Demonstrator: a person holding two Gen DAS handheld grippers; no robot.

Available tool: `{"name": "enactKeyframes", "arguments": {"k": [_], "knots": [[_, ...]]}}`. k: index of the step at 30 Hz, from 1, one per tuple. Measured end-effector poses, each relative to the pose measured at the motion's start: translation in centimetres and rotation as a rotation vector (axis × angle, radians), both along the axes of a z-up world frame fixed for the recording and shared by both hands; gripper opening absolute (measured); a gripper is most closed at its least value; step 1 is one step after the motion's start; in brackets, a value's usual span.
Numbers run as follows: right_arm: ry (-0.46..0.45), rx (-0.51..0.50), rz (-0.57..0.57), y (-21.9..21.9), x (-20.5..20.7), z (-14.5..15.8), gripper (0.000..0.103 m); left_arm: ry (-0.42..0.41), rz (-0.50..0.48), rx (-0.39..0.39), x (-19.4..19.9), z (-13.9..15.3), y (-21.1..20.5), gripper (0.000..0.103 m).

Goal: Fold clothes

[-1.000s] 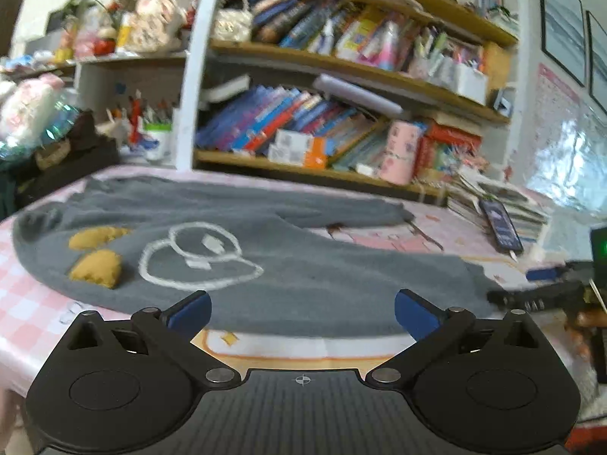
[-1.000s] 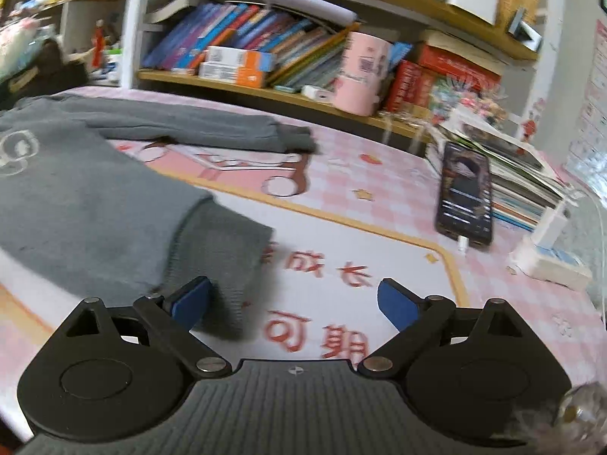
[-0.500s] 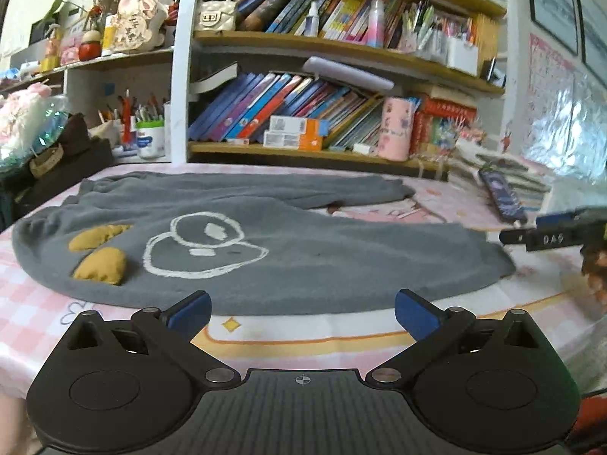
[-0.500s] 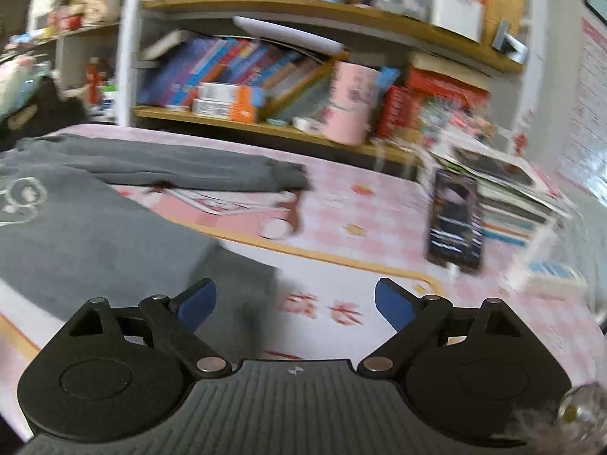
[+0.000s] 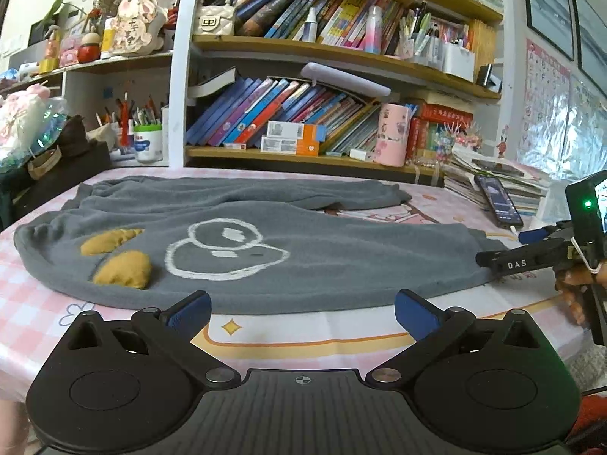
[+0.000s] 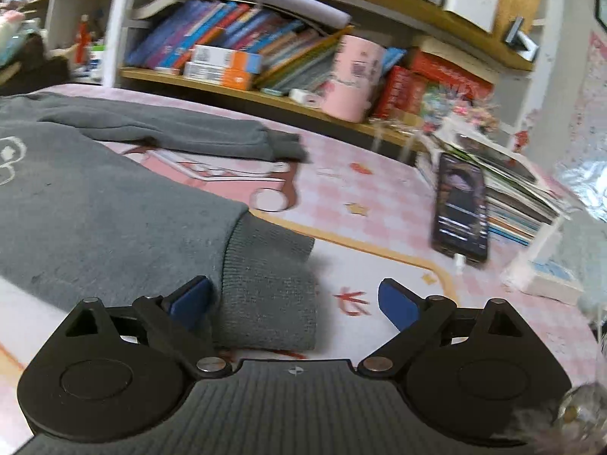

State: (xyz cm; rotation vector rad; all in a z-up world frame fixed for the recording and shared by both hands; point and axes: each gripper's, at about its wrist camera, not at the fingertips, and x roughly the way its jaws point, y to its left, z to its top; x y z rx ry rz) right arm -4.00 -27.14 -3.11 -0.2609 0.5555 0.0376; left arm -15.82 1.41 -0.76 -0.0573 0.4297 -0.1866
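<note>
Grey trousers (image 5: pixel 303 250) with a white duck outline and yellow patches lie flat on the pink table, legs pointing right. My left gripper (image 5: pixel 301 309) is open and empty, just in front of the trousers' near edge. My right gripper (image 6: pixel 294 301) is open, with the ribbed cuff (image 6: pixel 269 288) of the near leg lying between its fingers; the jaws do not pinch it. The right gripper also shows in the left wrist view (image 5: pixel 504 248), at that cuff. The far leg (image 6: pixel 159 129) lies behind.
A phone (image 6: pixel 461 208) lies on a stack of magazines (image 6: pixel 508 197) at the right. A white charger box (image 6: pixel 546 276) sits near it. A bookshelf (image 5: pixel 322 113) with books and a pink cup (image 5: pixel 392 134) runs along the table's far edge.
My right gripper has moved forward to the near leg's cuff, which now lies between its fingers. My left gripper has backed off and tilted up a little; the trousers have not moved.
</note>
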Motion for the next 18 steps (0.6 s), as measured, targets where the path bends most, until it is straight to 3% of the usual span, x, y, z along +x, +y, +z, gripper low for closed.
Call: {"name": "enactKeyframes", "arguments": {"k": [8,18], "knots": [[-0.018,-0.001,-0.054,-0.9,1.1,-0.4,0.096,0.016,-0.004,-0.012,0.2,-0.2,0.2,0.103],[-0.010,0.016,-0.029,-0.6,0.8,0.2,0.097,0.033,-0.001,-0.016,0.3,-0.3,0.1,0.103]]}}
